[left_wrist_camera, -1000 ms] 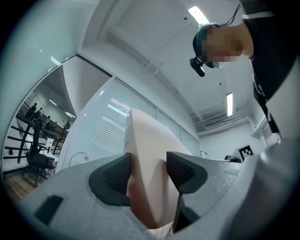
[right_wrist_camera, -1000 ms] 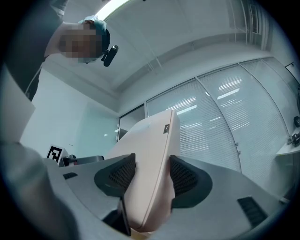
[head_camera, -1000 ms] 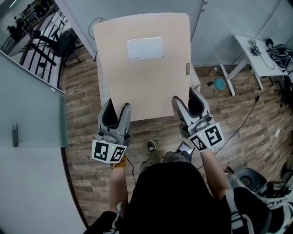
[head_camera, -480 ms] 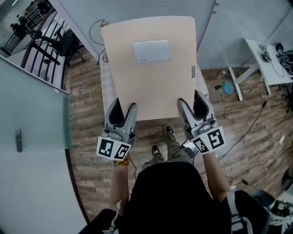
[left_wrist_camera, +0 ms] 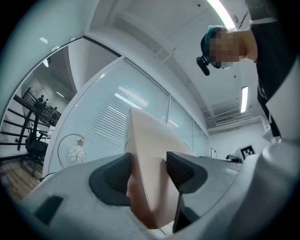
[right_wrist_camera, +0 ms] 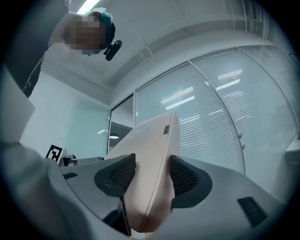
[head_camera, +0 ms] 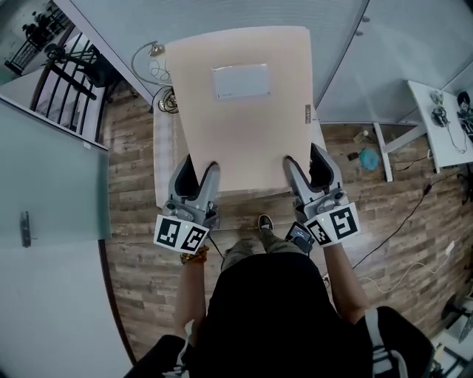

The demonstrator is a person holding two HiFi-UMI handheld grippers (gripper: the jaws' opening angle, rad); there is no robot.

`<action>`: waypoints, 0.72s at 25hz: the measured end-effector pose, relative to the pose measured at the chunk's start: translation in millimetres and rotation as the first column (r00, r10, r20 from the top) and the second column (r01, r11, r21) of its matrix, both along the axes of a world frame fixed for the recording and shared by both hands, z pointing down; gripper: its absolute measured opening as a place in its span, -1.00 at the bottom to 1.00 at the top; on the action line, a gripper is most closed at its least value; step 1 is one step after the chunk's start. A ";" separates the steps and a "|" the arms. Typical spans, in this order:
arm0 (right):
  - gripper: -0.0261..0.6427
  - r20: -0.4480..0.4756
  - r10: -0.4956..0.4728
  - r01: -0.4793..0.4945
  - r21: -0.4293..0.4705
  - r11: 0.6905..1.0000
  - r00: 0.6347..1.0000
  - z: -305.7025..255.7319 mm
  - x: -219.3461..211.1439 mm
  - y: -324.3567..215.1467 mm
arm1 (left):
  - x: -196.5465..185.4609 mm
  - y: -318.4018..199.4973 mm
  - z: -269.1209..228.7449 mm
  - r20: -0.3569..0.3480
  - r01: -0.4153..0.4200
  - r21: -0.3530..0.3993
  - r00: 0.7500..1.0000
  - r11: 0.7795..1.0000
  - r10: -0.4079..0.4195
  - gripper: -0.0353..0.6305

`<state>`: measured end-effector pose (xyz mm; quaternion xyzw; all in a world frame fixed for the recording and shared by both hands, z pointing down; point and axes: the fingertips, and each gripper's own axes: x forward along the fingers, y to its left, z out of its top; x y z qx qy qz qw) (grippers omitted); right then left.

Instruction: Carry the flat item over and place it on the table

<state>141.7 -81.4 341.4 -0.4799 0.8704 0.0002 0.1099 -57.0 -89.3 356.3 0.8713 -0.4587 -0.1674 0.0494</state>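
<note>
Head view: from high above, steeply down onto the beige board (head_camera: 240, 111) and wooden floor (head_camera: 137, 155). Gripper views: very near, from behind each pair of jaws, tilted up toward ceiling (left_wrist_camera: 154, 33) and glass wall (right_wrist_camera: 220, 117). Shared across all three: board's near edge.

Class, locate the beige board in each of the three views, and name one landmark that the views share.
Head view: the beige board fills the upper middle, with its near edge gripped by the left tongs and right tongs.
Left gripper view: the beige board is edge-on at lower centre, clamped between the tongs.
Right gripper view: the beige board is edge-on at lower centre, clamped between the tongs.
Shared landmark: the pale glass wall behind the board.
</note>
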 end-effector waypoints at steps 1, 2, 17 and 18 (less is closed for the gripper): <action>-0.29 -0.002 -0.011 0.011 0.000 1.000 1.000 0.3 1.4 -7.0 | 1.4 -4.5 0.7 -0.002 0.012 -0.001 1.000 1.000 -0.012 -0.19; -0.29 -0.004 -0.021 0.021 -0.001 1.000 1.000 0.7 1.5 -13.7 | 1.4 -8.6 1.6 -0.003 0.024 -0.003 1.000 1.000 -0.024 -0.19; -0.29 -0.025 -0.023 0.022 -0.047 0.999 0.999 11.1 -37.2 -71.7 | -36.4 -66.5 19.9 -0.031 0.023 -0.071 0.999 0.997 -0.025 -0.19; -0.29 -0.026 -0.022 0.021 -0.049 0.999 0.999 11.7 -40.1 -74.0 | -39.3 -69.0 20.5 -0.030 0.020 -0.074 0.999 0.997 -0.023 -0.19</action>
